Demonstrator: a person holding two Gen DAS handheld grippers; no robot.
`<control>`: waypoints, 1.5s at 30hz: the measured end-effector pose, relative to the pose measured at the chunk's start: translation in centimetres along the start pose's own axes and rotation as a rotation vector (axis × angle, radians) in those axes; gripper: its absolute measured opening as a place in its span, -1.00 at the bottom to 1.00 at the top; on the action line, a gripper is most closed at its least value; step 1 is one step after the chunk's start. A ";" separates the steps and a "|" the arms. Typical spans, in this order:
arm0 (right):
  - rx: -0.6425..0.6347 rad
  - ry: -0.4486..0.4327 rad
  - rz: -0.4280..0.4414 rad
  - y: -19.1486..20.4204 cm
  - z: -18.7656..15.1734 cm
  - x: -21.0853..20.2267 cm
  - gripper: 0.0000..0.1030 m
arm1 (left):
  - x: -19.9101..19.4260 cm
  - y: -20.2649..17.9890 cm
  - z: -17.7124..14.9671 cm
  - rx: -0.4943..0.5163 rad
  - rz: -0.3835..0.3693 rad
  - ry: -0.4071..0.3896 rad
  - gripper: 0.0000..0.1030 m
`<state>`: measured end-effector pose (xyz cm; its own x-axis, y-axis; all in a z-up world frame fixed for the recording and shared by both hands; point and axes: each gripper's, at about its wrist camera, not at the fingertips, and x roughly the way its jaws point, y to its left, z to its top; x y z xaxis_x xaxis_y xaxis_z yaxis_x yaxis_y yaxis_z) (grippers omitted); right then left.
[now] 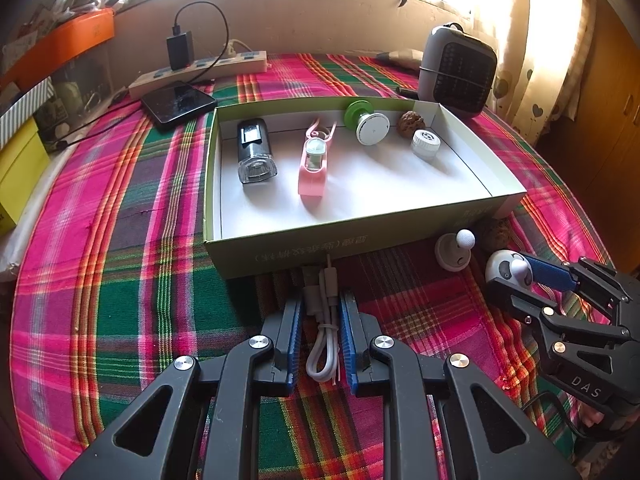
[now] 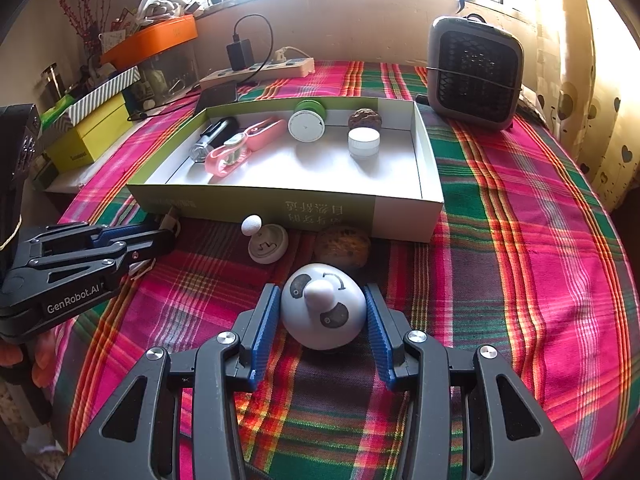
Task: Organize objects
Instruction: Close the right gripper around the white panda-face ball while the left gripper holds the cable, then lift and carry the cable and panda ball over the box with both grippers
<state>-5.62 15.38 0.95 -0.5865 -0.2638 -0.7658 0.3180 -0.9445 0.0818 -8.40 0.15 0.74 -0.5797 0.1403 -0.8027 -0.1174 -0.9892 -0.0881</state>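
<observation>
My left gripper is shut on a coiled white USB cable, low over the plaid cloth just in front of the shallow green box. In the right wrist view my right gripper is shut on a white panda-faced egg toy that rests on the cloth. Between that toy and the box lie a white round piece with a ball tip and a walnut. Inside the box are a black bike light, a pink clip, a green-and-white disc, another walnut and a small white jar.
A grey fan heater stands behind the box at the right. A power strip with a charger and a black slab device lie at the back left. Yellow and orange boxes are stacked along the left edge.
</observation>
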 end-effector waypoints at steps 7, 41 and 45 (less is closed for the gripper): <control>0.001 -0.009 0.000 0.1 -0.1 -0.1 -0.15 | -0.1 0.0 -0.1 -0.002 0.000 0.001 -0.69; -0.002 -0.073 0.044 0.5 0.8 -2.2 -0.15 | -3.7 -0.4 0.3 0.000 -0.041 -0.063 -0.69; -0.009 -0.085 0.047 0.6 1.2 -2.6 -0.15 | -4.0 -0.4 0.6 -0.004 -0.043 -0.073 -0.69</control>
<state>-4.81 15.23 3.78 -0.6315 -0.3236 -0.7046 0.3532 -0.9290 0.1100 -6.52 0.03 4.39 -0.6315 0.1856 -0.7528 -0.1407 -0.9822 -0.1241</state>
